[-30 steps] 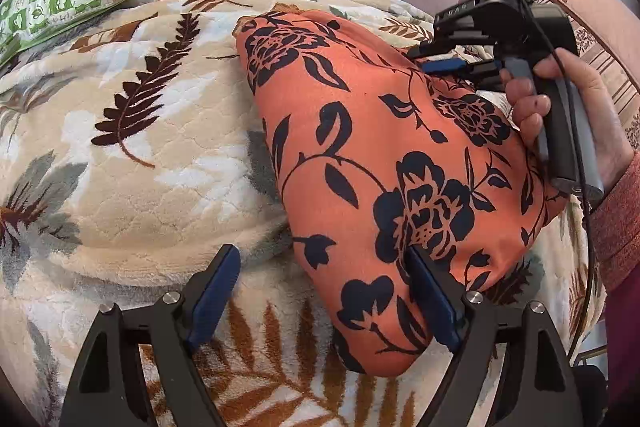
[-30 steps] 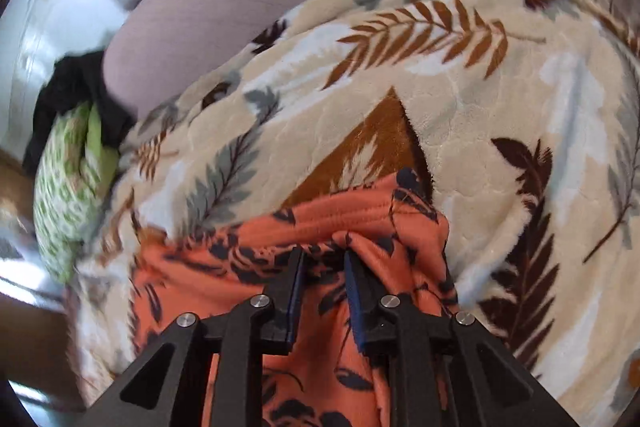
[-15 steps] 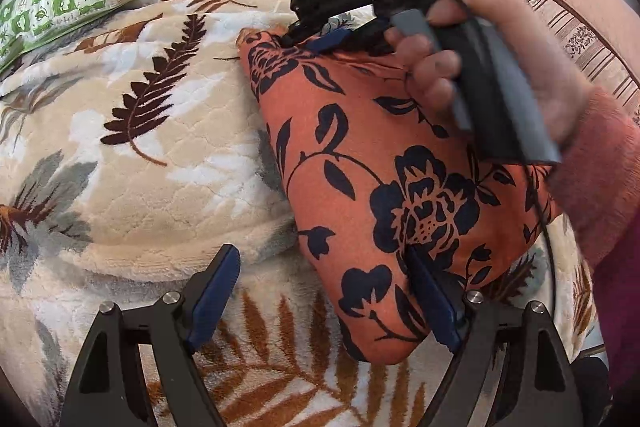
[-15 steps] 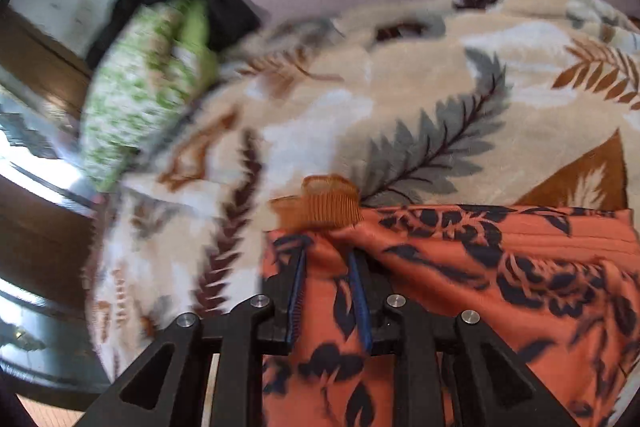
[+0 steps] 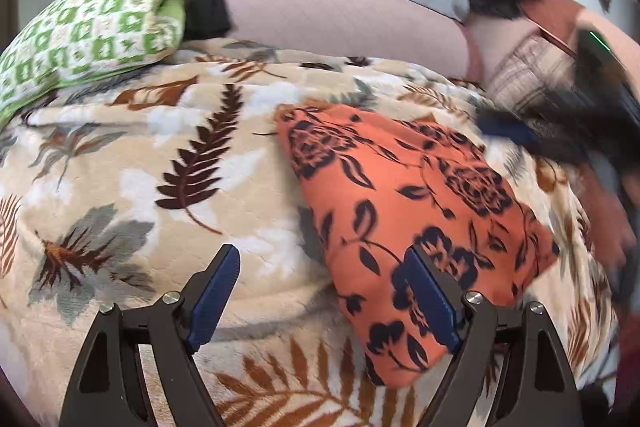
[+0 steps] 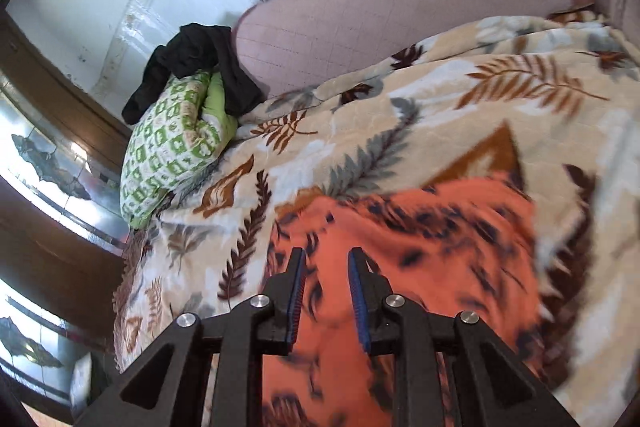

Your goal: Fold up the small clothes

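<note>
Orange floral garment lying folded on leaf-print blanket, both grippers open.

The leaf-print blanket [image 5: 168,187] spreads beneath and ahead of both grippers. The orange floral garment [image 5: 404,219] lies flat on it, ahead and to the right of the left gripper [image 5: 326,291], whose jaws stand wide apart, the right finger over the garment's near edge, the left over bare blanket. The right gripper [image 6: 326,287] hangs above the garment [image 6: 400,247], jaws slightly parted, holding nothing. A green patterned pillow [image 5: 88,31] sits well ahead, left.
</note>
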{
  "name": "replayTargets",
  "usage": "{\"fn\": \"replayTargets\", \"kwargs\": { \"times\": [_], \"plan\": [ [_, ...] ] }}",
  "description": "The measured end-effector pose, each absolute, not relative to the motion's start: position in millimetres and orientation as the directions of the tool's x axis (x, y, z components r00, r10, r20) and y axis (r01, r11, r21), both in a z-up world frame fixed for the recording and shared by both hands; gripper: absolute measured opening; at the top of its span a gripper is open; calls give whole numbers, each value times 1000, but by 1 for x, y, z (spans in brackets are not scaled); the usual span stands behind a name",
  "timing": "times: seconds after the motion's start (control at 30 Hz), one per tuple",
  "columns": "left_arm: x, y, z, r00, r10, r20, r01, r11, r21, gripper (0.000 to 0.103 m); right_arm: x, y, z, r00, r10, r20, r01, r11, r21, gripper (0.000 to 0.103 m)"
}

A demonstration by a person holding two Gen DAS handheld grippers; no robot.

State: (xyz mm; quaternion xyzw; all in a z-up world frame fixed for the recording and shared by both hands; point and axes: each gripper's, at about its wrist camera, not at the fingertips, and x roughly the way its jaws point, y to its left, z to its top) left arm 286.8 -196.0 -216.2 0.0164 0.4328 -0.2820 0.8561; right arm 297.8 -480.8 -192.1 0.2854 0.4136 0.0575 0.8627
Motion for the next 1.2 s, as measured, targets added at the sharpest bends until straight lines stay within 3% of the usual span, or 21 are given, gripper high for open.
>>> {"fn": "replayTargets", "kwargs": {
  "times": [0.17, 0.27, 0.37, 0.47, 0.73, 0.87, 1.0, 1.2],
  "plan": [
    [291, -208, -232, 464, -400, -790, 462, 871, -170, 85, 231, -489, -208, 659, 341, -671, 164, 805, 570, 25],
    [290, -209, -237, 456, -393, -798, 468, 869, -161, 86, 211, -498, -248, 583, 262, -769, 295, 813, 501, 25],
    [291, -205, -241, 431, -406, -806, 453, 870, -195, 86, 194, -507, -268, 617, 267, -740, 288, 799, 528, 21],
    [292, -200, -236, 433, -411, -803, 444, 872, -207, 85, 202, -503, -250, 591, 236, -772, 307, 819, 485, 21],
    [289, -198, -234, 437, -410, -801, 464, 865, -189, 85, 256, -502, -213, 669, 182, -720, 274, 840, 467, 24],
    [293, -200, -237, 426, -409, -807, 467, 863, -191, 86, 312, -515, -226, 645, 150, -750, 353, 811, 466, 24],
    [298, -203, -244, 401, -410, -819, 465, 862, -204, 86, 357, -525, -264, 520, 57, -852, 446, 833, 328, 24],
    [296, -203, -241, 417, -385, -823, 457, 872, -175, 86, 362, -517, -257, 527, 17, -849, 437, 852, 288, 25]
  ]
}}
